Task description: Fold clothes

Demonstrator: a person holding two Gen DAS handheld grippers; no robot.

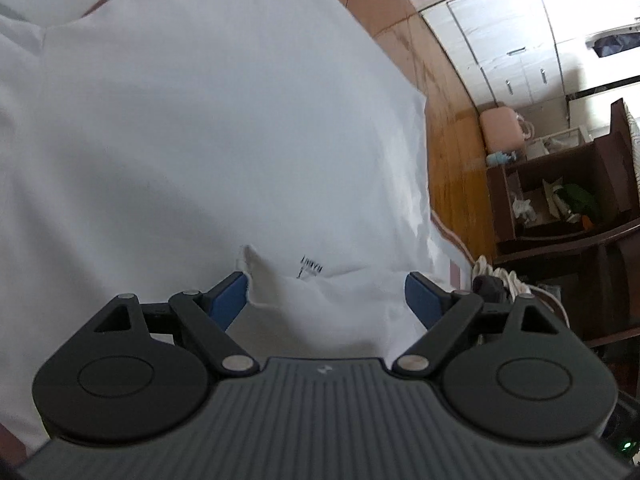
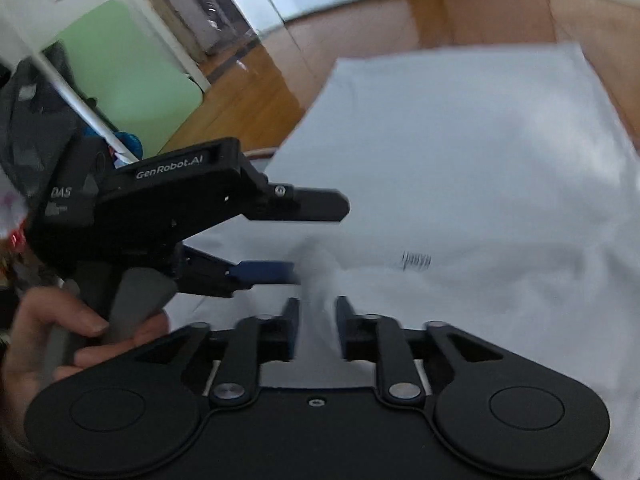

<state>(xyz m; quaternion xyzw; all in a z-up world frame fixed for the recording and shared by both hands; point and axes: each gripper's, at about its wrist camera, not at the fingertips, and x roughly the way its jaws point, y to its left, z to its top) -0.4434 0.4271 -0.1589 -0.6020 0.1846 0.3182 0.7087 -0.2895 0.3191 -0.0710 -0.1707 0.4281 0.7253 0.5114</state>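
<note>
Both hand-held grippers, left (image 1: 326, 294) spread wide and right (image 2: 316, 320) slightly parted, hover released over the shirt (image 1: 200, 140), likely to regrasp it.

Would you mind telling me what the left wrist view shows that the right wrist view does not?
Only the left wrist view: a dark wooden shelf unit and white cabinets. Only the right wrist view: a hand holding the left gripper from the side, and a green panel. Both: the white garment with small printed lettering and the wooden floor.
</note>
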